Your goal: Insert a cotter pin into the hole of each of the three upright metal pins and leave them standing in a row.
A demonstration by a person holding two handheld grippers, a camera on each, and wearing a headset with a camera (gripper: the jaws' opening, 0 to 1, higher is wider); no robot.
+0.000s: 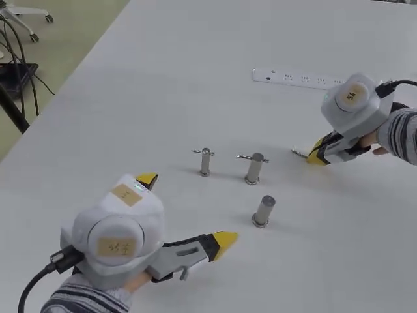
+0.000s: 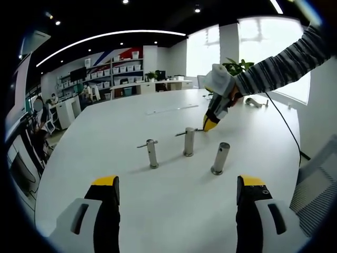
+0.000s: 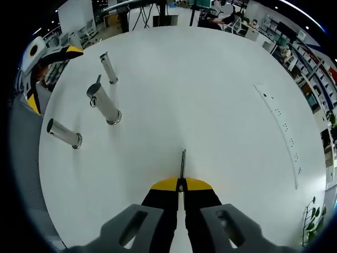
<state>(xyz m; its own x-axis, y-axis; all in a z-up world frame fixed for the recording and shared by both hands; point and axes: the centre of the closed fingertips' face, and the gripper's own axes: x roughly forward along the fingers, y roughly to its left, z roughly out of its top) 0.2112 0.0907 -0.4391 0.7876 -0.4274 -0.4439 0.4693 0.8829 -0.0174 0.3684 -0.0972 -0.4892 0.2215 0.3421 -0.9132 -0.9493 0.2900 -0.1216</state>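
The right tool (image 3: 181, 185), jaws pressed together, pinches a cotter pin (image 3: 182, 158) by one end, leaving its length free for threading. The bare metal pin (image 1: 263, 210) stands on the table (image 1: 163, 98) near two fitted pins (image 1: 254, 168); the left tool (image 1: 187, 208) hovers spread wide, probably to steady it.

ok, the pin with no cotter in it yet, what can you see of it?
The bare pin is a short round post of dull silver metal with a wider flange at its foot. It stands upright on the white table, touching nothing else. No cotter pin crosses it; its hole is too small to make out. It sits nearer the person than the left fitted pin and the right fitted pin, which each carry one, and out of their line.
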